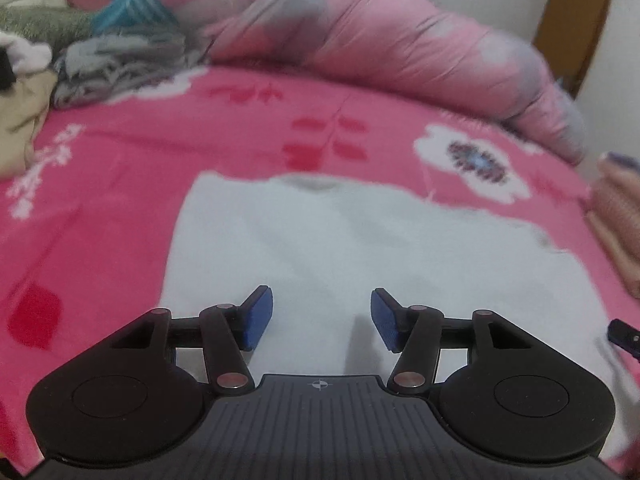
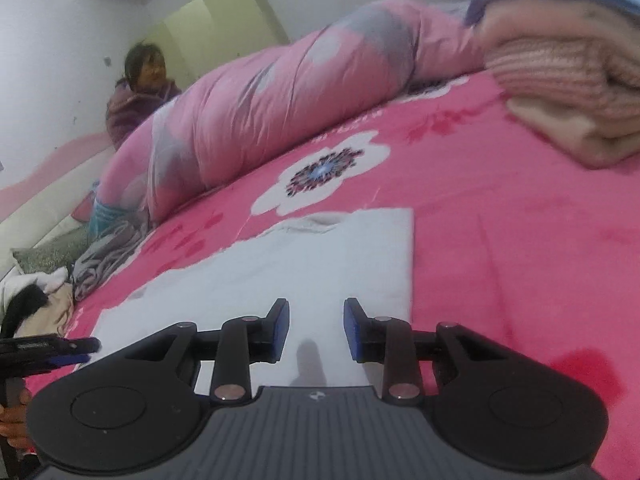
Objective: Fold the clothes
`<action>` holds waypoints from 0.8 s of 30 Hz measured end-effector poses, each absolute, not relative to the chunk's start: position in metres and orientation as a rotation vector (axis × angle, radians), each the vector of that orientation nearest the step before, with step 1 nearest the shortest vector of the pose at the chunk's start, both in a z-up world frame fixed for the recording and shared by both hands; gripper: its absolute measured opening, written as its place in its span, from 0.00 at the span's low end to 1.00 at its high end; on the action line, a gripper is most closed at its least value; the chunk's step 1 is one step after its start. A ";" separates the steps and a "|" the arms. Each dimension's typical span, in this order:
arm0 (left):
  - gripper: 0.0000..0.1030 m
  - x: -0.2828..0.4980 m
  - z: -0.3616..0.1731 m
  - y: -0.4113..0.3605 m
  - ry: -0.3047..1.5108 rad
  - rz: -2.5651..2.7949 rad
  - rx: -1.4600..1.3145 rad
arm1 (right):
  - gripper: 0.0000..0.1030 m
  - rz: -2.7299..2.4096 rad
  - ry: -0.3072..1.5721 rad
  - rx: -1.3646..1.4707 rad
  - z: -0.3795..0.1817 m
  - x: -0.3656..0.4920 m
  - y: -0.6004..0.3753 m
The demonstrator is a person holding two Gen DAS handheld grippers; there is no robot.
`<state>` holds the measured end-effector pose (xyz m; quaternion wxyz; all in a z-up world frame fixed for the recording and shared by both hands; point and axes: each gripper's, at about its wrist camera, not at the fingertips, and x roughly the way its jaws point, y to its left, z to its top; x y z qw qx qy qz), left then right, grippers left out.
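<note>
White, smooth folded shirt [image 1: 360, 248] lies flat; your left gripper [image 1: 322, 318] and right gripper [image 2: 316, 330] hang over it, jaws apart, empty; its near edge is hidden.

This is a bedroom in a home. A bed [image 2: 500, 240] fills both views, covered with a bright pink sheet printed with white flowers. Along its far side lies a rolled pink and grey quilt [image 2: 260, 120]. At one end of the bed sits a heap of loose clothes [image 1: 120, 60]; at the other, a stack of folded knitwear [image 2: 560, 100]. Beyond the bed and quilt stand plain white walls, a pale wardrobe [image 2: 224, 28] and a brown wooden door [image 1: 576, 24]. A person [image 2: 136, 96] sits behind the quilt.
</note>
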<state>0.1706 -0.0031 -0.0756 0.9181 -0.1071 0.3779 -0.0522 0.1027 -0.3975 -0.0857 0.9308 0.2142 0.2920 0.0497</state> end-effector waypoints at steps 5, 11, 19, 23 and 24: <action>0.56 0.167 -0.064 0.013 0.733 -0.070 -0.234 | 0.25 -0.107 0.588 0.597 -0.092 0.089 -0.432; 0.59 0.133 -0.045 0.042 0.681 -0.043 -0.293 | 0.33 -0.192 0.525 0.530 -0.066 0.041 -0.410; 0.65 0.092 -0.051 0.088 0.743 0.049 -0.361 | 0.60 0.062 0.524 0.177 -0.030 0.003 -0.286; 0.68 0.091 -0.060 0.101 0.815 0.008 -0.352 | 0.60 0.305 0.509 -0.030 -0.031 -0.011 -0.197; 0.69 0.091 -0.062 0.100 0.825 -0.008 -0.333 | 0.60 0.355 0.490 -0.099 -0.034 -0.017 -0.176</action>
